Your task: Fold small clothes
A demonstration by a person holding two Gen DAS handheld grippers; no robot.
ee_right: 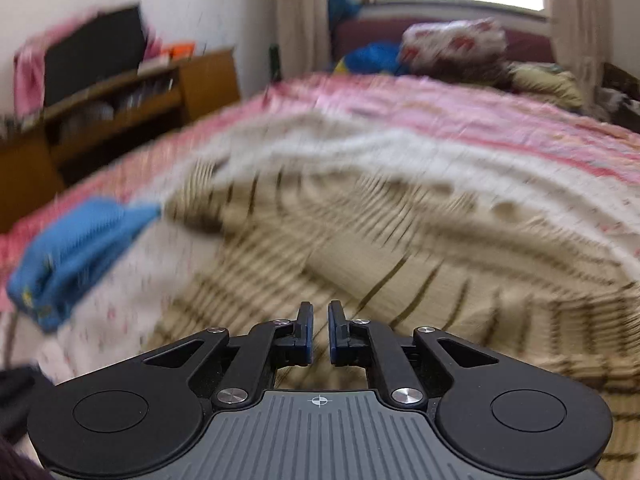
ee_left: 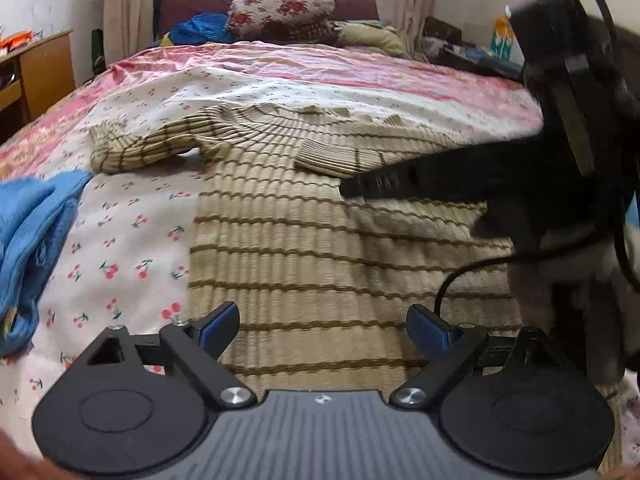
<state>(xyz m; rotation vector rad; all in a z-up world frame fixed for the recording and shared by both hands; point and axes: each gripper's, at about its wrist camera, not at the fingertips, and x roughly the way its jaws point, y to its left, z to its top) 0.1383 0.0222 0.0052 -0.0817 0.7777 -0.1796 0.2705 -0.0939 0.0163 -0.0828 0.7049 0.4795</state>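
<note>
A beige knit sweater (ee_left: pixel 300 240) with thin brown stripes lies spread on the bed, one sleeve (ee_left: pixel 132 148) folded out to the left. My left gripper (ee_left: pixel 324 316) hovers open over the sweater's near part, and nothing sits between its blue pads (ee_left: pixel 218 326). My right gripper (ee_left: pixel 352 190) reaches in from the right, blurred, low over the sweater's middle. In the right wrist view the right gripper (ee_right: pixel 320 312) has its jaws almost together, with only a narrow gap and no cloth visibly pinched. The sweater (ee_right: pixel 400 240) is smeared by motion there.
A crumpled blue garment (ee_left: pixel 36 220) lies left of the sweater on the cherry-print sheet (ee_left: pixel 132 240). A floral pillow (ee_left: pixel 280 8) and bedding sit at the head of the bed. A wooden desk (ee_right: pixel 140 96) stands to the left. A black cable (ee_left: pixel 452 284) hangs by the right gripper.
</note>
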